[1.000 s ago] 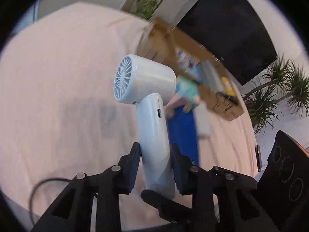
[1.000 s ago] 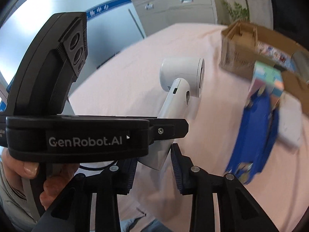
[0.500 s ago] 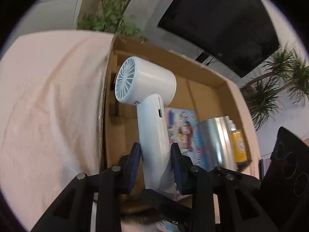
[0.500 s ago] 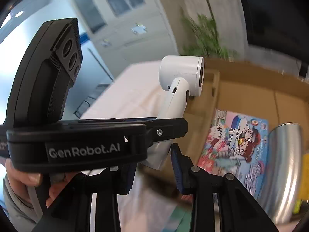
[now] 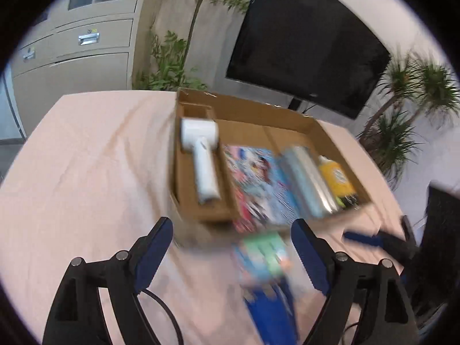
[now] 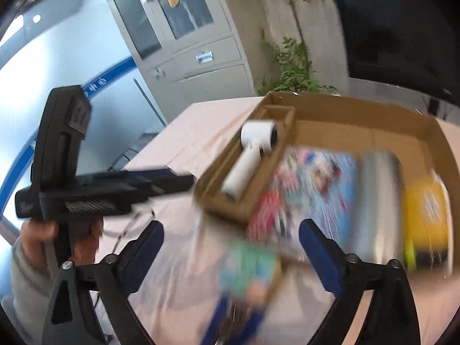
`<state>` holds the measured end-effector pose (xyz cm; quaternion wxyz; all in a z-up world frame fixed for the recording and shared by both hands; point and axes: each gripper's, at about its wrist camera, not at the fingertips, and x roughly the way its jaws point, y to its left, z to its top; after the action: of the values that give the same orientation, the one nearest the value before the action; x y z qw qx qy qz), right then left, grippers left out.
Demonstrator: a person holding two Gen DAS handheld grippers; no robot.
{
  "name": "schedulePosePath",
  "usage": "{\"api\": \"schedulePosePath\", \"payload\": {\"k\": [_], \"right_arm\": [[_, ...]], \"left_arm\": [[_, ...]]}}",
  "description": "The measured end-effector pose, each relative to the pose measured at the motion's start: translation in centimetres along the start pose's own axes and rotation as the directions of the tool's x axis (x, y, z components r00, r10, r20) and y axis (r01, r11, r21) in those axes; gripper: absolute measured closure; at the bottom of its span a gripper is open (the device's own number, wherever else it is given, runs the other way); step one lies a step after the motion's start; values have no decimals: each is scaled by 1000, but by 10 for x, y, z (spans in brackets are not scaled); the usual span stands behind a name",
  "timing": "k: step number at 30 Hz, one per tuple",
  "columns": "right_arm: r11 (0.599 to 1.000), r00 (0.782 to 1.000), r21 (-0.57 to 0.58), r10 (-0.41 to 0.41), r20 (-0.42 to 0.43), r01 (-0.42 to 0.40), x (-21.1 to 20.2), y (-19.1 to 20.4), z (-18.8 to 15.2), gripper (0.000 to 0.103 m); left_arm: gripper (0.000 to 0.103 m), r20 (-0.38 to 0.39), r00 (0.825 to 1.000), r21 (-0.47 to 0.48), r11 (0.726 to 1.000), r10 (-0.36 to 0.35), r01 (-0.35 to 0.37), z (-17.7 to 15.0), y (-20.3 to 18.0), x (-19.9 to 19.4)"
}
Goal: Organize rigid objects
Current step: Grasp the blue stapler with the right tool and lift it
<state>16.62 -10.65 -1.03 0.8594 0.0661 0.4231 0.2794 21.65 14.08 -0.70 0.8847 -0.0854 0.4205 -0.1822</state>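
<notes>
A white hair dryer (image 5: 201, 158) lies in the left compartment of an open cardboard box (image 5: 258, 109), head at the far end; it also shows in the right wrist view (image 6: 253, 155), in the box (image 6: 359, 112). My left gripper (image 5: 231, 247) is open and empty, held back from the box's near edge. My right gripper (image 6: 230, 247) is open and empty too, in front of the box. The left gripper's body (image 6: 86, 184) shows at the left of the right wrist view, held in a hand.
The box also holds a colourful picture book (image 5: 258, 181), a silver cylinder (image 5: 307, 181) and a yellow bottle (image 5: 336, 178). A small green and blue box (image 5: 264, 256) and a blue item (image 5: 270, 307) lie on the pink cloth (image 5: 86, 172) near the grippers. A black cord (image 5: 166, 313) runs at lower left.
The left gripper let go of the hair dryer, which now lies in the box. Both grippers opened wide and pulled back from the box.
</notes>
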Motion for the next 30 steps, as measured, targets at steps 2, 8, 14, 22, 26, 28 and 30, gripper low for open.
{"api": "schedulePosePath", "payload": {"k": [2,8,14,22,26,28,30], "right_arm": [[1000,999,15,9,-47,-8,-10,5,-48,9],[996,989,93,29,-143,-16,25,12,-129,36],[992,994,122,-22,-112,35,49,10,-138,52],[990,988,45,-126,-89,131,2,-16,-151,75],[967,969,-109,-239,-70,230,-21,-18,-159,77],[924,946,-228,-322,-30,307,-23,-5,-165,77],[851,918,-366,-396,27,378,-20,15,-171,77]], "left_arm": [[19,-124,990,-34,998,-66,62,-37,-12,15],[42,-313,933,-171,977,-177,128,-96,-24,78],[69,-312,939,-184,979,-144,89,-105,-32,72],[71,-270,916,-206,947,-297,247,-116,-72,64],[71,-176,926,-192,934,-334,301,-112,-85,37],[71,-130,941,-211,936,-312,281,-111,-75,22],[71,-96,960,-232,944,-263,235,-113,-61,7]]}}
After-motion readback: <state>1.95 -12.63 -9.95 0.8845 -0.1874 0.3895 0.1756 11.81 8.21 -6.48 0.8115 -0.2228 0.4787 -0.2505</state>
